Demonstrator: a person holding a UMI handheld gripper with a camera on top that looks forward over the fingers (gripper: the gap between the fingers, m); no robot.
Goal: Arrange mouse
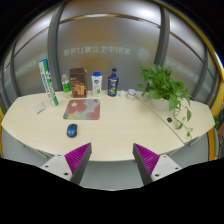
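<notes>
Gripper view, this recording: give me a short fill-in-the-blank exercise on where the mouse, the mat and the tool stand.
1. The small blue computer mouse lies on the pale wooden table, not on the ____.
2. The square reddish mouse mat lies ____ the mouse, farther from the tool.
3. The tool's fingers are ____, holding nothing.
4. The leafy green potted plant stands at the table's ____ end.

Missing words: mat; beyond; open; right
</notes>
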